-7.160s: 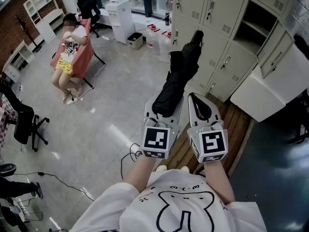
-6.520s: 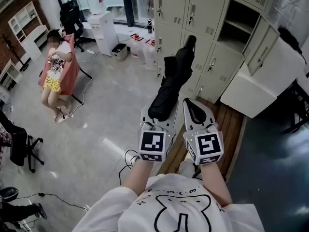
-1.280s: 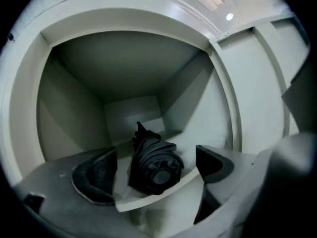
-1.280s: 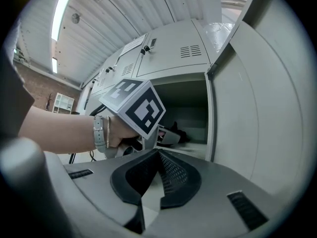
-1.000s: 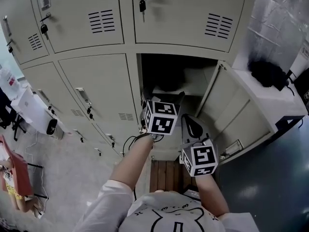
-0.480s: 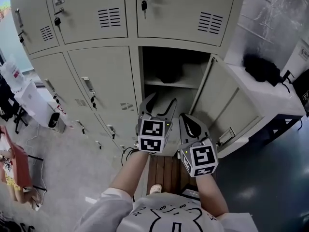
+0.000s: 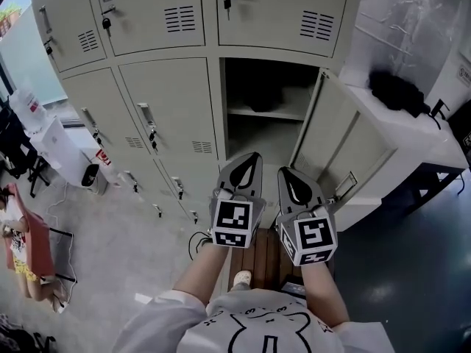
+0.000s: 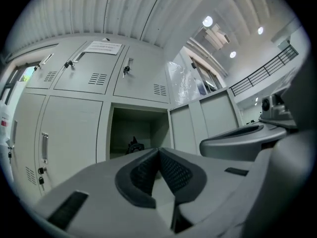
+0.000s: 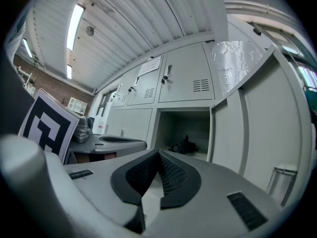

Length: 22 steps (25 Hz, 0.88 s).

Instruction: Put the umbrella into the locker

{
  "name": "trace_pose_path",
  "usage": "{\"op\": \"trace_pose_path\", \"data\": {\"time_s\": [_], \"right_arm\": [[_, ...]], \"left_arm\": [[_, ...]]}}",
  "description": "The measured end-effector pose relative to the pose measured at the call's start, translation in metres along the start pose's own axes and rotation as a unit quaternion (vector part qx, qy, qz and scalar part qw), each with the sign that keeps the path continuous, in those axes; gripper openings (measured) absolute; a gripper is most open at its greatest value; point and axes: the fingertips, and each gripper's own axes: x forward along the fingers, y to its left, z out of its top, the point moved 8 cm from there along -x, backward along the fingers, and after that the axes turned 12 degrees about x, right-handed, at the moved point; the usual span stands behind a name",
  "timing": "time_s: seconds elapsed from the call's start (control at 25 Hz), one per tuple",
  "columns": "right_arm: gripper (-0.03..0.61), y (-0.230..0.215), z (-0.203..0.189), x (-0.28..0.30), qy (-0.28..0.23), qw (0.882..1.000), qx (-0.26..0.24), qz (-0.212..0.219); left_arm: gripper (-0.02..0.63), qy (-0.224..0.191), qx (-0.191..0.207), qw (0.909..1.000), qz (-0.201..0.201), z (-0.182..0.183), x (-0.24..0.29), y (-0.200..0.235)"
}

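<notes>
The black folded umbrella (image 7: 259,96) lies on the shelf inside the open locker (image 7: 274,134). It shows as a dark bundle at the back of the compartment in the left gripper view (image 8: 133,145) and the right gripper view (image 9: 182,146). My left gripper (image 7: 254,157) is held level in front of the locker, well short of the shelf. Its jaws have just been closing and now meet with nothing between them (image 8: 159,151). Beside it, my right gripper (image 7: 288,173) is shut and empty too (image 9: 159,154).
The locker's door (image 7: 335,149) stands swung open to the right. Closed lockers with keys (image 7: 165,116) fill the wall to the left and above. A white cabinet (image 7: 412,134) with a black item (image 7: 396,93) on top stands to the right. A wooden platform (image 7: 265,259) lies at my feet.
The left gripper has drawn back out of the locker toward me, and its open, empty jaws have closed. The right gripper has pulled back a little. The umbrella stays on the shelf.
</notes>
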Motion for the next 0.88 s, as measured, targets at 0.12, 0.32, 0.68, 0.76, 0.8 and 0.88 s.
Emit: {"op": "trace_pose_path", "data": {"time_s": [0.12,0.32,0.68,0.76,0.8,0.88], "right_arm": [[0.023,0.006,0.002,-0.009,-0.002,1.000,-0.002,0.003],[0.021,0.011,0.005,-0.019,-0.006,1.000,-0.006,0.004],[0.021,0.016,0.006,-0.025,-0.004,1.000,-0.010,0.005],[0.021,0.017,0.007,-0.025,-0.005,1.000,-0.010,0.005],[0.023,0.018,0.008,-0.025,-0.006,1.000,-0.012,0.005],[0.021,0.019,0.009,-0.026,-0.006,1.000,-0.015,0.005]], "left_arm": [[0.015,-0.010,0.000,1.0000,-0.001,0.005,-0.012,-0.005],[0.015,-0.016,-0.006,0.9998,-0.006,0.011,-0.025,-0.014],[0.015,-0.025,0.021,0.9994,-0.015,0.018,-0.037,-0.026],[0.015,-0.027,0.022,0.9993,-0.015,0.020,-0.038,-0.025],[0.014,-0.028,0.023,0.9992,-0.014,0.021,-0.038,-0.025],[0.015,-0.031,0.027,0.9991,-0.013,0.022,-0.039,-0.024]]}}
